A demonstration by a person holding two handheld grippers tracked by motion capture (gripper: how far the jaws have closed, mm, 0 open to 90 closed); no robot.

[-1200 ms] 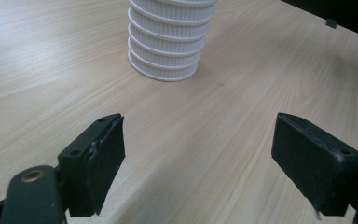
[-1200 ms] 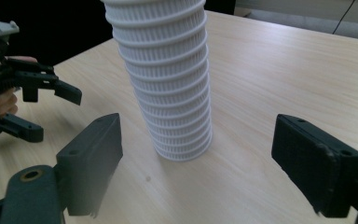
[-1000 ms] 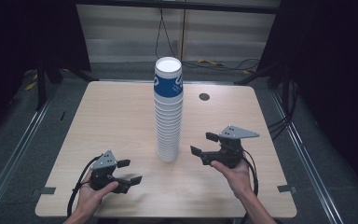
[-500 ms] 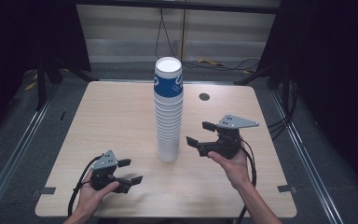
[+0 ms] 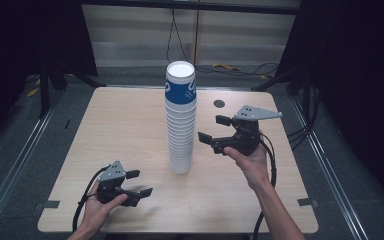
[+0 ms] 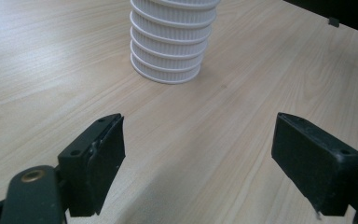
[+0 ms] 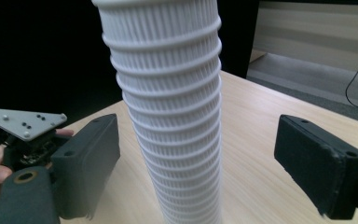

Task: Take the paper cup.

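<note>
many ribbed white paper cups (image 5: 180, 120), tall cylindrical stack.

Ribbed paper cup stack (image 5: 181, 120) — matt wood-grain table (image 5: 130, 120).

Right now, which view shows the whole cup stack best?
The high view: the cup stack stands complete there, from blue-printed top cup to base on the table. The right gripper view gives its ribbed middle close up; the left gripper view gives its bottom rims.
</note>
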